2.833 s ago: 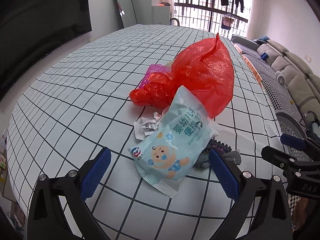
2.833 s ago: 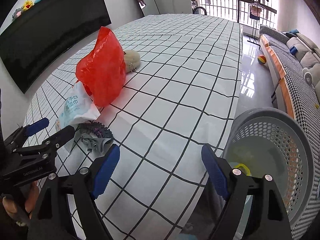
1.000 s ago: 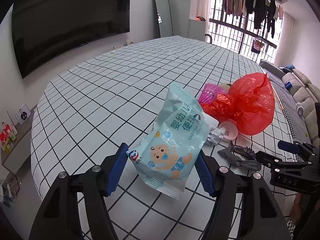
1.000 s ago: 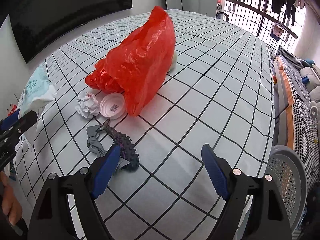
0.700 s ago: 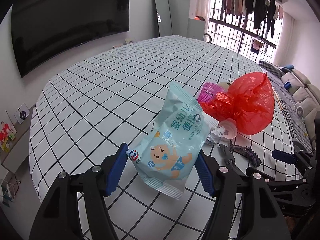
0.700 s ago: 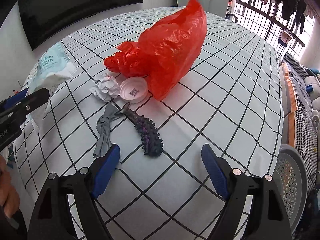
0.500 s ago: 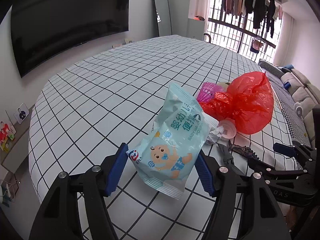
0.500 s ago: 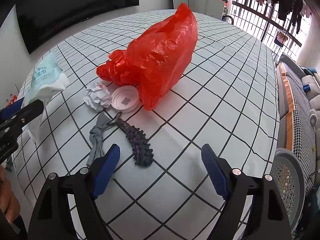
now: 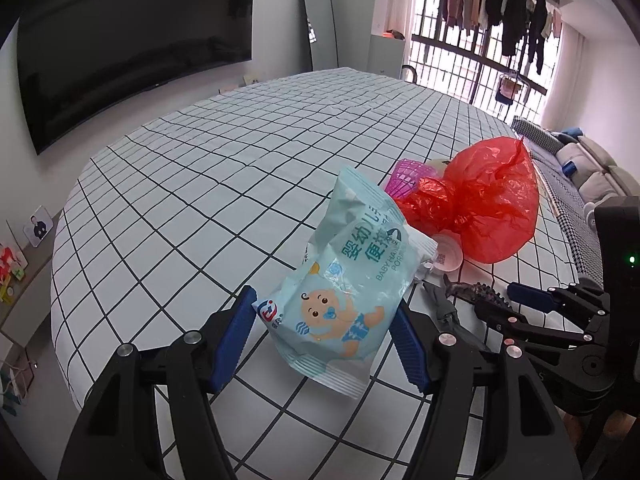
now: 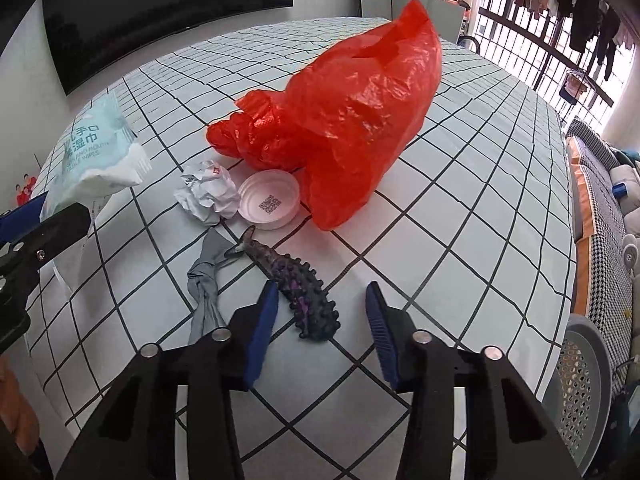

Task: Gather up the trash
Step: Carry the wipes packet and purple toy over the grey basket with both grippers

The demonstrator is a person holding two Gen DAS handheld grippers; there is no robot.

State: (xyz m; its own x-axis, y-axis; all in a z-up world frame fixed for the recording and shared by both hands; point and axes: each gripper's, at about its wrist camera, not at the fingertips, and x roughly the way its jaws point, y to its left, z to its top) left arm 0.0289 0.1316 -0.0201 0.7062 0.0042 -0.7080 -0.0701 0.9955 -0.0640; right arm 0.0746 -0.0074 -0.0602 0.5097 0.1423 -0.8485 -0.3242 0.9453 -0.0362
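Pads of the right gripper (image 10: pixel 318 320) are sitting either side of the near end of a dark knobbly toy (image 10: pixel 296 286) on the checked tablecloth (image 10: pixel 460 184); the jaws have just been closing around it, but a gap is showing on both sides, so they are not yet pressing it. The left gripper (image 9: pixel 324 344) is squeezing a pale blue wipes packet (image 9: pixel 344 292) between its pads and holding it clear of the cloth.

Just beside the toy a knotted grey rag (image 10: pixel 206 280) is lying, its upper end touching the toy's tail. Beyond them a crumpled paper ball (image 10: pixel 206 192) and a white lid (image 10: pixel 269 199) are resting side by side, the lid against a red plastic bag (image 10: pixel 344 120). A perforated grey basket (image 10: pixel 580 376) is standing past the table edge on the right.

Picking up the second piece of trash seems to be the step in hand. Next, the right jaws probably need to finish pinching the toy without catching the rag, then both loads need carrying over to the basket.
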